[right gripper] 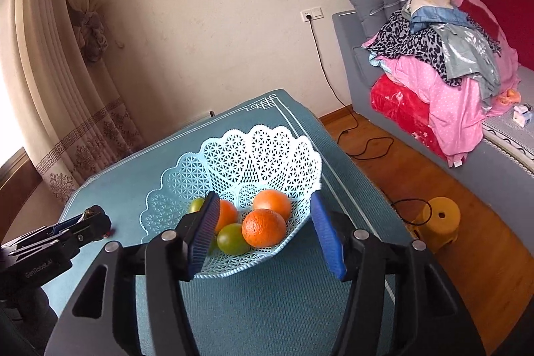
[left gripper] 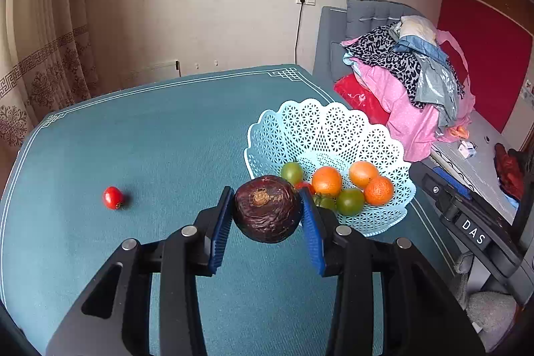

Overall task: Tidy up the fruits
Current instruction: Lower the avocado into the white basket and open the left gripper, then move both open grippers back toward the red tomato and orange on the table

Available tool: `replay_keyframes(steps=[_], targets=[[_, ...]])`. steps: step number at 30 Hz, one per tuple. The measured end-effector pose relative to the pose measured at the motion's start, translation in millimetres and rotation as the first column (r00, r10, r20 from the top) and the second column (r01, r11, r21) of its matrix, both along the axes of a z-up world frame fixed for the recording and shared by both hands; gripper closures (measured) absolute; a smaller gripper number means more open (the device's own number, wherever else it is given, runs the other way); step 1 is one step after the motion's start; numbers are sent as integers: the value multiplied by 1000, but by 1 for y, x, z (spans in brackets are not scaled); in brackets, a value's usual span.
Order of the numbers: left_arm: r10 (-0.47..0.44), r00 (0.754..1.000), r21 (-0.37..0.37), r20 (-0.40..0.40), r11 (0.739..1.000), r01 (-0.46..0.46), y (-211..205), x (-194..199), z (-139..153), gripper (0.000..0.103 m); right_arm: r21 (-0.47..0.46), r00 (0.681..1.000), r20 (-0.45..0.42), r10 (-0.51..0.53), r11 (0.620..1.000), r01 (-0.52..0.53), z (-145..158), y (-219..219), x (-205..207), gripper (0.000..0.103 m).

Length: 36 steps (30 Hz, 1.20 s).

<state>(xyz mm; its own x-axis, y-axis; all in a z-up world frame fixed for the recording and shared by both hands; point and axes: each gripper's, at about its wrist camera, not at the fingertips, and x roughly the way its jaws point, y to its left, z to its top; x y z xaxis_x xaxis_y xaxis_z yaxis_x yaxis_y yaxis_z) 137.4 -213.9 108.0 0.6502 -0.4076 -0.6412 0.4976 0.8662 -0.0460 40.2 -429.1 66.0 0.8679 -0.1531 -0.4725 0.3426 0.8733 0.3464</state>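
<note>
My left gripper (left gripper: 267,206) is shut on a dark purple wrinkled fruit (left gripper: 267,209) and holds it above the teal table, just left of the light blue lattice basket (left gripper: 320,129). The basket holds oranges (left gripper: 327,181) and green fruits (left gripper: 349,202). A small red tomato (left gripper: 112,198) lies on the table at the left. My right gripper (right gripper: 265,216) is open and empty, hovering over the near rim of the basket (right gripper: 260,142), above the oranges (right gripper: 263,227). The left gripper (right gripper: 88,219) with the dark fruit shows at the left of the right wrist view.
The teal table (left gripper: 150,139) has its right edge just past the basket. A sofa with piled clothes (right gripper: 444,55) stands to the right. A yellow stool (right gripper: 439,219) and a black cable (right gripper: 363,142) are on the wooden floor.
</note>
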Motion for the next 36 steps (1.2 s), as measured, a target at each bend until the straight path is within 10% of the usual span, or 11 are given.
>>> replay_keyframes(steps=[18, 22, 36], targets=[[-132, 990, -18, -47, 991, 131, -51, 10, -23, 61, 34, 998, -1, -60, 998, 60, -5, -11, -3, 38], [-127, 991, -39, -47, 991, 125, -51, 14, -21, 34, 47, 996, -11, -92, 995, 93, -9, -14, -5, 38], [82, 996, -38, -25, 996, -83, -6, 34, -12, 18, 31, 996, -22, -88, 996, 89, -14, 2, -11, 34]])
